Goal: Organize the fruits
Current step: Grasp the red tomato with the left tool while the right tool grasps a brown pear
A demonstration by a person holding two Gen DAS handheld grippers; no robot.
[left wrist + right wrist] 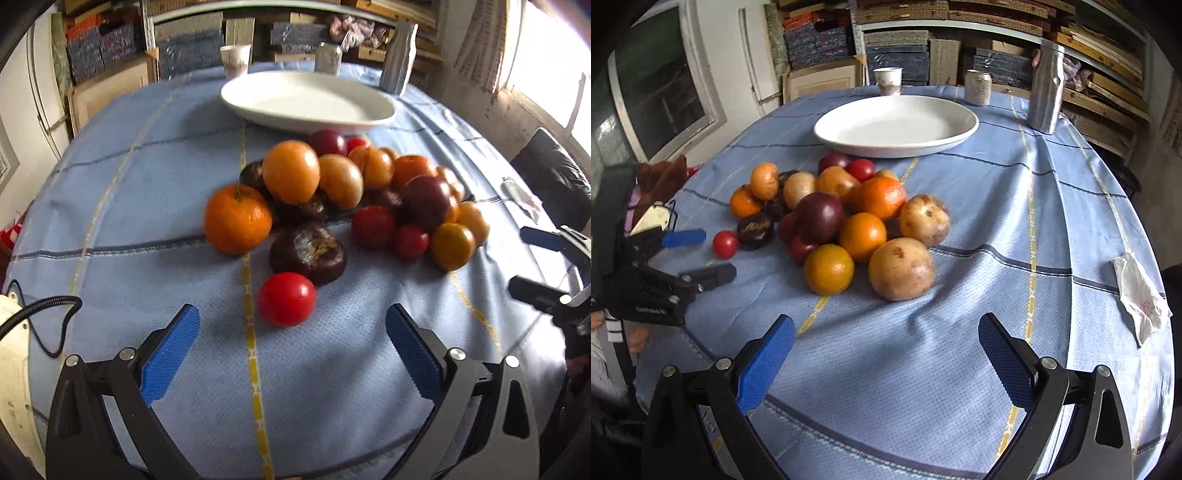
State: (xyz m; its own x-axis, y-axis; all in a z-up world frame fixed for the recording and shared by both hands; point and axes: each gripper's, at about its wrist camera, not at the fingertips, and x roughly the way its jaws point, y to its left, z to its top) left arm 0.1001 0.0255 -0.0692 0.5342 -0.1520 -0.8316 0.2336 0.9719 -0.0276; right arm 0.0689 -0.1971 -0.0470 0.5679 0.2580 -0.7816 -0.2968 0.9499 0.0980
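Blue cloth: a checked tablecloth (960,229) covers the tabletop that carries everything.
Fruit pile: the fruits (842,218) lie heaped on the cloth, just in front of the plate; none is on it.
Nearest fruit, left view: a red tomato (287,299) lies just ahead of my left tool, touching a dark mangosteen (307,254); an orange mandarin (237,219) sits at the pile's left edge.
Nearest fruit, right view: a pale brown round fruit (901,268) beside a yellow-orange one (829,269).
Plate: white plate (897,125), empty, beyond the pile.
Far edge: paper cup (888,81), can (977,87) and metal bottle (1047,86), all upright.
Left tool (291,350): blue pads spread wide, holding nothing.
Right tool (886,354): blue pads spread wide, holding nothing, short of the pile.
Right edge: crumpled white wrapper (1141,295).
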